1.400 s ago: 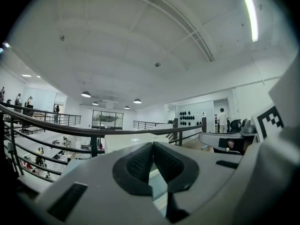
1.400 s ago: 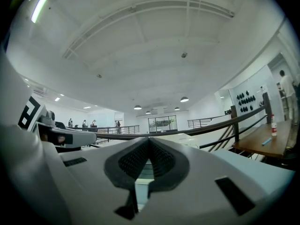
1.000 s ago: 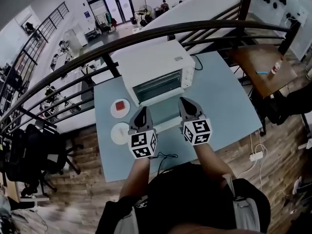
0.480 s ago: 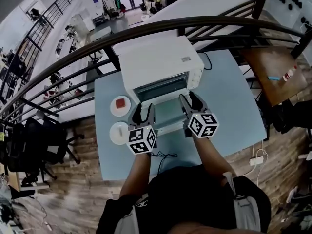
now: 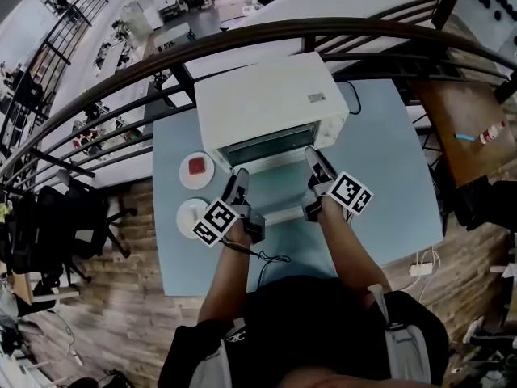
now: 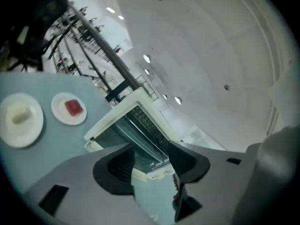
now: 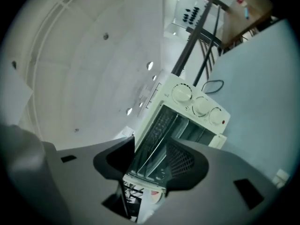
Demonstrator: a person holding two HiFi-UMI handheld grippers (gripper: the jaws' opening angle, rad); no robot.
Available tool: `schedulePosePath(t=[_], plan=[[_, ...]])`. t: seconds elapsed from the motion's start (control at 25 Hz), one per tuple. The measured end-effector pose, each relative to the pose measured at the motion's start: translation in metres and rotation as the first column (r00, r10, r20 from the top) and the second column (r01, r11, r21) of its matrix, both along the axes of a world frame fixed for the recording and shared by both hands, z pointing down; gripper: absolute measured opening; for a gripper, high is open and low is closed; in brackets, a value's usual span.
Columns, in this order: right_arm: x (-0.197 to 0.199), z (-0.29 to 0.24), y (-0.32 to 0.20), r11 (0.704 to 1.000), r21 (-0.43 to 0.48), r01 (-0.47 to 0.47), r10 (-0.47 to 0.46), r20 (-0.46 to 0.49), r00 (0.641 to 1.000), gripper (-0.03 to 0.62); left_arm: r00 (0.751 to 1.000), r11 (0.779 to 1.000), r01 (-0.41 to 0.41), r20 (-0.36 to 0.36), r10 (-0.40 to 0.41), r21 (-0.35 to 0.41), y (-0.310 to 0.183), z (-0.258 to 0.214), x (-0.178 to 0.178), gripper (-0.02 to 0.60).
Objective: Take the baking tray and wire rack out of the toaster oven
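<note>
Your left hand-held gripper (image 5: 239, 178) and right hand-held gripper (image 5: 313, 157), jaws just opened wide on nothing, pointed into the oven (image 5: 266, 103), where the rack (image 7: 159, 125) lay crosswise, equally near both.

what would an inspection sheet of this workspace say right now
surface: pale blue rectangular table
job's things: white toaster oven, door open; metal wire rack inside; tray not clear
clutter: white round plate with red square; white round plate with pale piece
tools: left tool and right tool open, jaws just been opening, nothing gripped, at the oven door
cables: black cable behind oven
surroundings: dark metal railing; wooden floor
</note>
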State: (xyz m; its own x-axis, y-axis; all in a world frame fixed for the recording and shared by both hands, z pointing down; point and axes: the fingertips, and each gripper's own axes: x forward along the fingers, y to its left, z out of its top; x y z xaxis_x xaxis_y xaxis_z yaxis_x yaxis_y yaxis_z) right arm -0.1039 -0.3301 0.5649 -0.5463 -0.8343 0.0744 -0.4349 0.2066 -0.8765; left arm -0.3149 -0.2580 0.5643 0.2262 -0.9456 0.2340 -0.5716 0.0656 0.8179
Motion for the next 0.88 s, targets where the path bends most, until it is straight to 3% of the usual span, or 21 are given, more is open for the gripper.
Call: schedulePosePath(t=[0.12,0.36,0.48,0.88], plan=[[-0.001,0.020,-0.018,0.997,-0.073,-0.012,0.020,0.111,0.994,0.196,0.975,0.997,0.074,-0.208,-0.080,-0.037,-0.014,0.026,-0.009,0.221],[-0.008,0.060,-0.050,0.986,-0.168,0.006,0.030,0.209,0.977,0.181,0.900,0.981,0.184,-0.390,-0.195,-0.067,-0.049,0.070,-0.015,0.221],[-0.014,0.075,-0.068,0.985,-0.173,0.015,0.018,0.189,0.982,0.178,0.879,0.971,0.229,-0.415,-0.235,-0.066,-0.068,0.083,-0.020,0.219],[-0.031,0.102,-0.129,0.982,-0.191,-0.005,0.060,0.284,0.957,0.165,0.858,0.932,0.363,-0.389,-0.336,-0.003,-0.110,0.098,-0.042,0.219]])
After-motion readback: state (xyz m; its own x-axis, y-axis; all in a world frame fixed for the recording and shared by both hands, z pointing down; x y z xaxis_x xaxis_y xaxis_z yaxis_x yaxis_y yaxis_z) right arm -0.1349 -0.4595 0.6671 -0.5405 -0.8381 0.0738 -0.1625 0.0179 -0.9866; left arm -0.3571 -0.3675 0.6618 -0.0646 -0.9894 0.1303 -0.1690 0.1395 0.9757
